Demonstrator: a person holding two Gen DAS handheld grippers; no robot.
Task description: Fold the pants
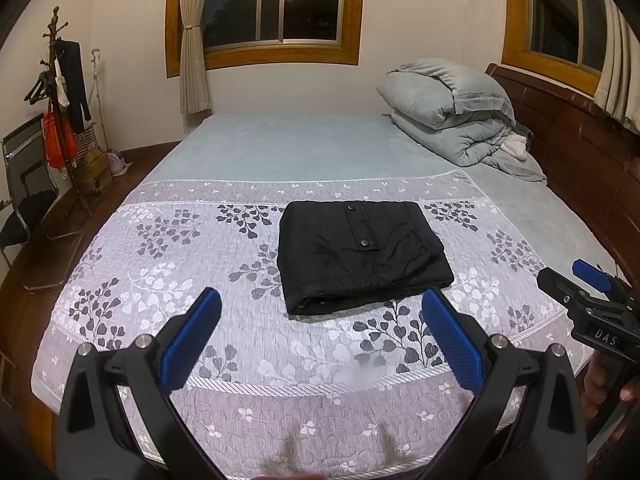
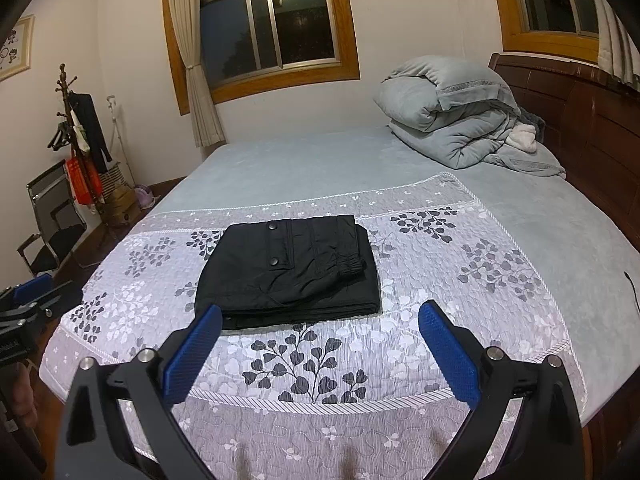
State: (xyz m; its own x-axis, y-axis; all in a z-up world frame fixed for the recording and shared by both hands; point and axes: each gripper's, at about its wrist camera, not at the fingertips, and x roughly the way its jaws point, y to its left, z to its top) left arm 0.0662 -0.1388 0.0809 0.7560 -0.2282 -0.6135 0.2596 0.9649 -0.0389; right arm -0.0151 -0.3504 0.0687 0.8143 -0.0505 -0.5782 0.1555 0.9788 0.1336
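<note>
A: Since the black pants (image 1: 362, 254) already lie as a compact rectangle on the floral quilt (image 1: 160, 264), near the foot end of the bed (image 1: 304, 148), the folding itself looks finished, or close to it.

B: Agreed. Two snap buttons face up on the top layer, and in the right wrist view an elastic cuff shows at the stack's right side. The layers at the near edge are slightly uneven.

A: And the grippers?

B: The left gripper (image 1: 322, 334) hangs above the quilt, short of the near edge of the pants, its blue-padded fingers (image 1: 452, 344) spread wide with nothing between them. The right gripper (image 2: 320, 346) is the same: wide apart, empty, just short of the stack. Neither touches the cloth.

A: So what would doing this step well call for?

B: Probably a tidy-up, if anything. The person could press the top layer flat and square the near edge so the layers line up, working with the fingertips rather than pinching, since a pinch could drag the top fold out of place. Lifting away straight up would keep the stack from shifting.

A: Anything around it to mind?

B: No. The rolled grey duvet (image 1: 448, 112) sits well apart by the wooden headboard (image 1: 560, 128), and the coat rack (image 1: 60, 92) and chair (image 1: 28, 196) stand off the bed to the left.
</note>
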